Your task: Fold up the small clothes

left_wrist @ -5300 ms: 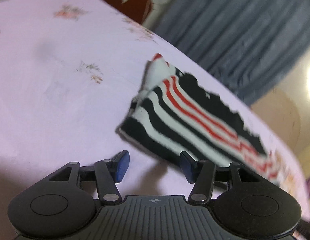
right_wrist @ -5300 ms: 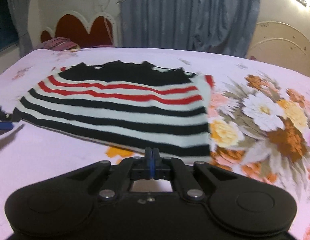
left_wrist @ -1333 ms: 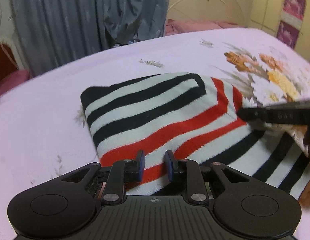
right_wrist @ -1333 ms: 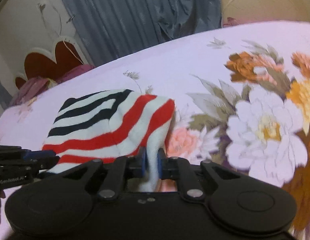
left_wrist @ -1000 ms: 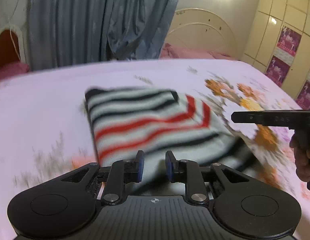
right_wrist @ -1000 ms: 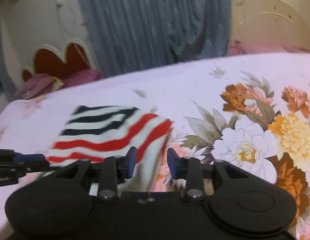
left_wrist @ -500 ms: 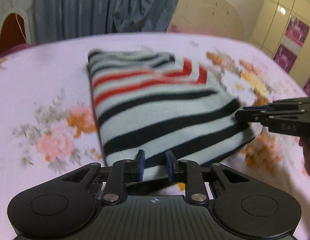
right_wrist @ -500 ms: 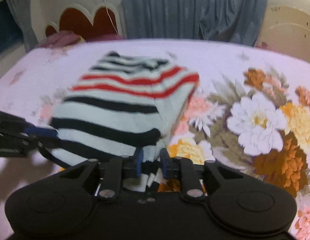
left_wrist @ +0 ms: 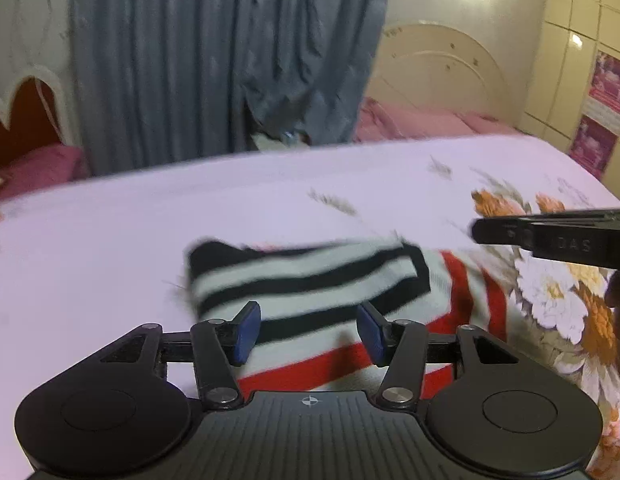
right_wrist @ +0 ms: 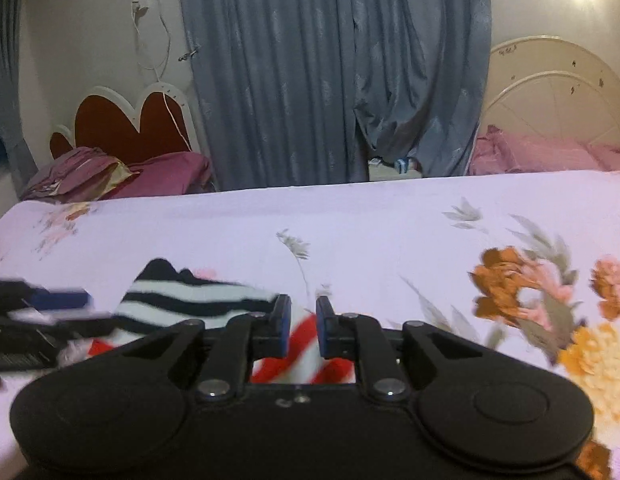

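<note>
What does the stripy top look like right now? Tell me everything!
The top is soft knit with black, white and red stripes. It lies folded on the flowery sheet, black-and-white layer over the red-striped part. The left tool is opening, its pads apart over the fabric, not pinching it. The right tool hovers over its red-striped edge.

Black claw (left_wrist: 308, 330), blue pads (left_wrist: 246, 332)

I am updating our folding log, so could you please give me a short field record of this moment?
garment: striped sweater, black, white and red, folded on itself
surface: floral bedsheet
left hand-held gripper: jaws opening, sweater lies between the pads, not pinched
right hand-held gripper: narrow gap, grip on cloth unclear
background: blue-grey curtain
</note>
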